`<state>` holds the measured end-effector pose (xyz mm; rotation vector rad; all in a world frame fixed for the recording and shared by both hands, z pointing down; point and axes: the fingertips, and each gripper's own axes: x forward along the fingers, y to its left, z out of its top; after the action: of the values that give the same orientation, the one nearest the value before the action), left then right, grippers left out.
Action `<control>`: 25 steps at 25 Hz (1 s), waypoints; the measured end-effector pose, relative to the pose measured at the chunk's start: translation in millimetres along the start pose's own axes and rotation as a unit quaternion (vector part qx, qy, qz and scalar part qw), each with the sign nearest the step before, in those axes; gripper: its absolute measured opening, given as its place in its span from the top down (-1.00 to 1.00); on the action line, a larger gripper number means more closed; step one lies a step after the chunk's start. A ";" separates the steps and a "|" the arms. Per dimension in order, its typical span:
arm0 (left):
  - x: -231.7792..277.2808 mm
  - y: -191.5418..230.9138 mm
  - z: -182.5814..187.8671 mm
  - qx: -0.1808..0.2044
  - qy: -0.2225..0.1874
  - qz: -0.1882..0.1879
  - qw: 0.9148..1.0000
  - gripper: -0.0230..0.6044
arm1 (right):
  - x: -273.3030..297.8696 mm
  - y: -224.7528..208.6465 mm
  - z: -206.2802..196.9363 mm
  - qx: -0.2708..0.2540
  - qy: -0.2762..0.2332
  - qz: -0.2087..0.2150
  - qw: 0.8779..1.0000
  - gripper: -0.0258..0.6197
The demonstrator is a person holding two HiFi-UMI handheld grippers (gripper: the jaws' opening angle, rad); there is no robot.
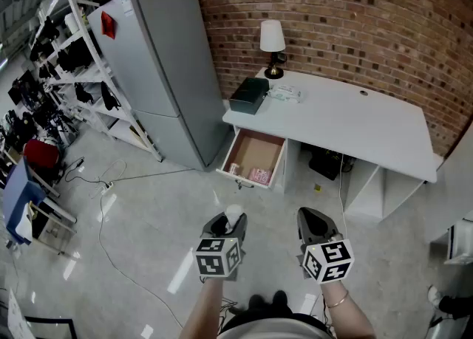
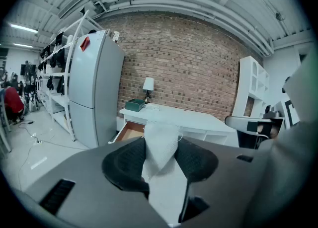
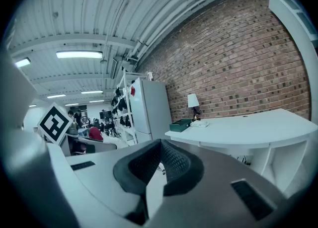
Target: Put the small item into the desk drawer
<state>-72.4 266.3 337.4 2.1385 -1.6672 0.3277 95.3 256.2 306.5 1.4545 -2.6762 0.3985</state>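
My left gripper (image 1: 228, 224) is shut on a small white crumpled item (image 1: 233, 216), which sticks up between its black pads (image 2: 124, 161). In the left gripper view the white item (image 2: 160, 142) fills the gap between the jaws. My right gripper (image 1: 313, 221) is held beside it, shut, with its pads meeting at the tip and nothing between them (image 3: 160, 158). Both grippers hover over the floor, well short of the white desk (image 1: 355, 120). The desk's wooden drawer (image 1: 255, 157) stands pulled out at its left end, with a few small things at its front.
A grey fridge (image 1: 159, 64) stands left of the desk, with metal shelving (image 1: 81, 72) beyond it. On the desk top are a lamp (image 1: 272, 46), a dark green box (image 1: 248, 95) and a clear packet (image 1: 284, 94). Cables (image 1: 111, 182) lie on the floor at left.
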 end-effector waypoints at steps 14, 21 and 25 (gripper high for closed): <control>5.6 -6.9 10.7 0.011 -0.024 0.013 1.000 0.30 | 5.2 -12.0 7.8 0.009 -0.014 0.023 1.000 0.90; 11.2 1.5 13.4 -0.006 -0.026 0.029 0.999 0.30 | 5.2 -28.1 4.7 0.015 -0.007 0.013 1.000 0.90; 16.3 3.8 16.4 -0.003 -0.030 0.040 0.999 0.30 | 9.0 -34.9 3.9 0.014 -0.008 0.016 1.000 0.90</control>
<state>-72.8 244.0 330.4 2.1001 -1.7887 0.2829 119.6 229.8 311.1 1.4299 -2.7204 0.4302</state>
